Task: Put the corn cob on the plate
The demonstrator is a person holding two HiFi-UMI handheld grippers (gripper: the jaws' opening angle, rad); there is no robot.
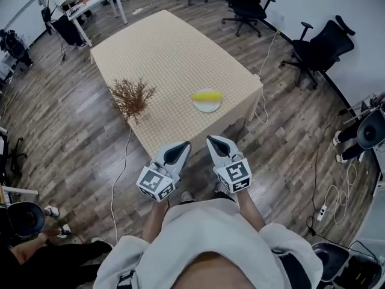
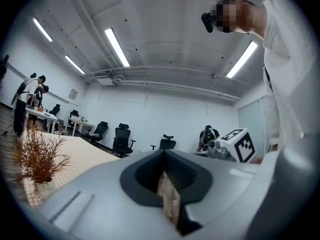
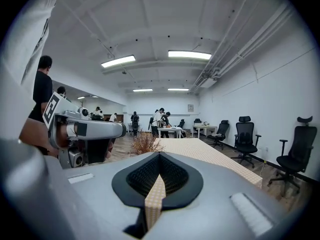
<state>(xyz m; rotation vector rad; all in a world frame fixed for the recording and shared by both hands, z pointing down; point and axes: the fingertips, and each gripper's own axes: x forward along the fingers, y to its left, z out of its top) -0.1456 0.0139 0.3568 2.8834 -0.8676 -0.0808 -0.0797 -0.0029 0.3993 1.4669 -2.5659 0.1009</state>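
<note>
starting nearest the person, the left gripper (image 1: 180, 146) and the right gripper (image 1: 215, 142) were held side by side, close but not touching, both pointing forward at the near edge of the table (image 1: 168, 47). each one's own view showed its jaws brought together, with only a thin slit between the pads and nothing caught in it, so both were empty. ahead of the right gripper and well apart from it, the plate (image 1: 207, 108) sat on the table near that edge. the corn cob (image 1: 207, 95) lay on its side across the plate's far part, resting on it rather than beside it. ahead and to the left of the left gripper, about as far out as the plate, a bunch of dried twigs (image 1: 132, 97) stood on the table, well apart from the plate. farther off, past the table's far right side, office chairs (image 1: 319, 44) stood along the wall. by my reading the task's one step was already done, with the cob on the plate and neither gripper touching it. nothing appeared left to do except keep clear of the plate.
</note>
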